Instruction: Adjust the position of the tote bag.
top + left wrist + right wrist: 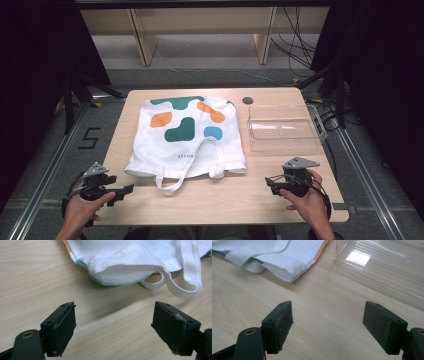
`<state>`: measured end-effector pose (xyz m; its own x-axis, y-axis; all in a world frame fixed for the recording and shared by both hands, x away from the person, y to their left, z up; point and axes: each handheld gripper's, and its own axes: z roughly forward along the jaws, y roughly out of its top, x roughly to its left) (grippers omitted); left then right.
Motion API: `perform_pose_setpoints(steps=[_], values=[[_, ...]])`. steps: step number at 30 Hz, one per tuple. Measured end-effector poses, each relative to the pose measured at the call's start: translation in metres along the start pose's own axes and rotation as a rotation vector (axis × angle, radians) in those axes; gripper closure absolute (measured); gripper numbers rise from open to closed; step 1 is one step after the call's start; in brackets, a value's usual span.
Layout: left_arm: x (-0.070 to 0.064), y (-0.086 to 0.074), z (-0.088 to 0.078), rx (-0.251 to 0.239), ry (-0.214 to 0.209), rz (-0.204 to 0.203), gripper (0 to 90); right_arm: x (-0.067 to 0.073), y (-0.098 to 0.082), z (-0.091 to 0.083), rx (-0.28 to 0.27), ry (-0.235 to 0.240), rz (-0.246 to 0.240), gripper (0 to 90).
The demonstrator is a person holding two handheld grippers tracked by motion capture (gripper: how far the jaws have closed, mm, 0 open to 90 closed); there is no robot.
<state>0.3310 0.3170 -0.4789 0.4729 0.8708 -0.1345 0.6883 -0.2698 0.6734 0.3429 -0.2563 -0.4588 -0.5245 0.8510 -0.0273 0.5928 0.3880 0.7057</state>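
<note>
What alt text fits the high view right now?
A white tote bag with teal and orange patches lies flat on a wooden table, beside a clear plastic tray. The left gripper and right gripper, both open, are near the front edge.

Light wood tabletop [225, 200] with rounded corners, on grey carpet floor [105, 120]; black frame legs [70, 100] at both sides, dark curtains left and right, pale wooden shelf unit [200, 30] at the back, black cables [295, 50] trailing, floor marking "5" [89, 138] at left
</note>
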Motion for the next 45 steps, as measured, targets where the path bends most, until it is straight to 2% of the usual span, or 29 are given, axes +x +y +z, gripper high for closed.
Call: perform_pose_setpoints(steps=[3, 5, 6, 8, 12, 14, 16, 17, 18, 20, 21, 24, 25, 26, 27, 29, 30, 31, 32, 33, 34, 36, 37, 38, 39, 40, 43, 44, 45], values=[[0.000, 0.000, 0.001, -0.003, 0.001, 0.004, 18.0, 0.000, -0.001, 0.001, -0.003, 0.012, 0.004, 19.2], [0.001, 0.000, 0.000, 0.004, 0.006, 0.007, 18.0, 0.001, 0.000, 0.000, 0.005, 0.046, 0.020, 18.0], [0.001, 0.000, 0.000, -0.002, 0.006, -0.001, 18.0, 0.001, 0.000, 0.002, -0.018, 0.031, -0.003, 18.3], [0.002, 0.000, 0.000, -0.002, 0.002, -0.001, 18.0, 0.002, 0.001, 0.001, -0.015, 0.029, -0.021, 20.4], [0.001, 0.000, 0.000, 0.001, 0.009, 0.000, 18.0, 0.004, 0.002, 0.000, -0.006, 0.043, -0.016, 23.7], [0.001, 0.000, 0.000, -0.002, 0.011, -0.002, 18.0, 0.004, 0.002, -0.001, -0.014, 0.044, -0.026, 25.1], [0.002, 0.000, 0.000, -0.003, 0.012, -0.004, 18.0, 0.002, 0.002, 0.001, -0.035, 0.031, -0.058, 25.4], [0.002, 0.001, 0.000, 0.004, 0.011, -0.003, 18.0, 0.002, 0.002, 0.001, -0.035, 0.027, -0.058, 25.5], [0.002, 0.000, 0.000, -0.003, 0.010, -0.004, 18.0, 0.003, 0.002, 0.000, -0.019, 0.032, -0.031, 25.5], [0.002, 0.000, 0.000, 0.000, 0.013, -0.007, 18.0, 0.003, 0.002, -0.001, -0.009, 0.025, -0.033, 26.1], [0.002, 0.000, 0.000, -0.002, 0.020, -0.006, 18.0, 0.001, 0.001, 0.001, -0.026, 0.019, -0.050, 26.2], [0.003, 0.001, 0.001, -0.006, 0.017, -0.006, 18.1, 0.001, 0.002, 0.001, -0.031, 0.023, -0.047, 27.8], [0.003, 0.002, 0.000, -0.004, 0.021, -0.012, 18.2, 0.000, 0.002, 0.002, -0.040, 0.024, -0.067, 28.1], [0.003, 0.002, 0.001, -0.010, 0.024, -0.012, 18.2, 0.003, 0.003, 0.001, -0.034, 0.029, -0.033, 28.1], [0.004, 0.003, 0.000, -0.013, 0.025, -0.012, 18.2, 0.003, 0.003, 0.001, -0.027, 0.031, -0.031, 28.1], [0.005, 0.004, 0.000, -0.024, 0.037, -0.012, 18.3, 0.002, 0.003, 0.001, -0.038, 0.027, -0.054, 29.0], [0.005, 0.004, 0.000, -0.024, 0.037, -0.012, 18.4, 0.002, 0.003, 0.001, -0.044, 0.028, -0.060, 29.1], [0.005, 0.007, 0.002, -0.046, 0.046, -0.025, 18.7, 0.003, 0.003, 0.001, -0.042, 0.031, -0.044, 29.1], [0.006, 0.008, 0.002, -0.046, 0.053, -0.017, 18.9, 0.002, 0.003, 0.002, -0.053, 0.027, -0.058, 29.1], [0.008, 0.009, 0.003, -0.036, 0.053, -0.009, 18.9, 0.002, 0.004, 0.002, -0.046, 0.030, -0.054, 29.1], [0.009, 0.010, 0.005, -0.044, 0.053, -0.025, 18.9, 0.002, 0.004, 0.002, -0.044, 0.034, -0.054, 29.1], [0.011, 0.012, 0.006, -0.052, 0.056, -0.034, 18.9, 0.002, 0.004, 0.003, -0.047, 0.032, -0.056, 29.1], [0.012, 0.013, 0.006, -0.049, 0.053, -0.025, 18.9, 0.002, 0.004, 0.003, -0.043, 0.034, -0.061, 29.1], [0.011, 0.015, 0.007, -0.064, 0.047, -0.038, 18.9, 0.002, 0.004, 0.003, -0.045, 0.036, -0.063, 29.1], [0.011, 0.016, 0.007, -0.071, 0.044, -0.035, 19.3, 0.005, 0.004, 0.003, -0.027, 0.041, -0.029, 29.1], [0.011, 0.018, 0.007, -0.064, 0.043, -0.025, 21.0, 0.003, 0.005, 0.003, -0.028, 0.039, -0.063, 29.1], [0.010, 0.025, 0.012, -0.045, 0.037, 0.006, 26.8, 0.003, 0.006, 0.006, -0.025, 0.044, -0.079, 29.6], [0.010, 0.027, 0.014, -0.041, 0.039, 0.011, 28.4, 0.006, 0.007, 0.006, -0.019, 0.051, -0.055, 29.8], [0.010, 0.029, 0.017, -0.033, 0.036, 0.015, 29.9, 0.005, 0.007, 0.008, -0.029, 0.050, -0.081, 29.9]])
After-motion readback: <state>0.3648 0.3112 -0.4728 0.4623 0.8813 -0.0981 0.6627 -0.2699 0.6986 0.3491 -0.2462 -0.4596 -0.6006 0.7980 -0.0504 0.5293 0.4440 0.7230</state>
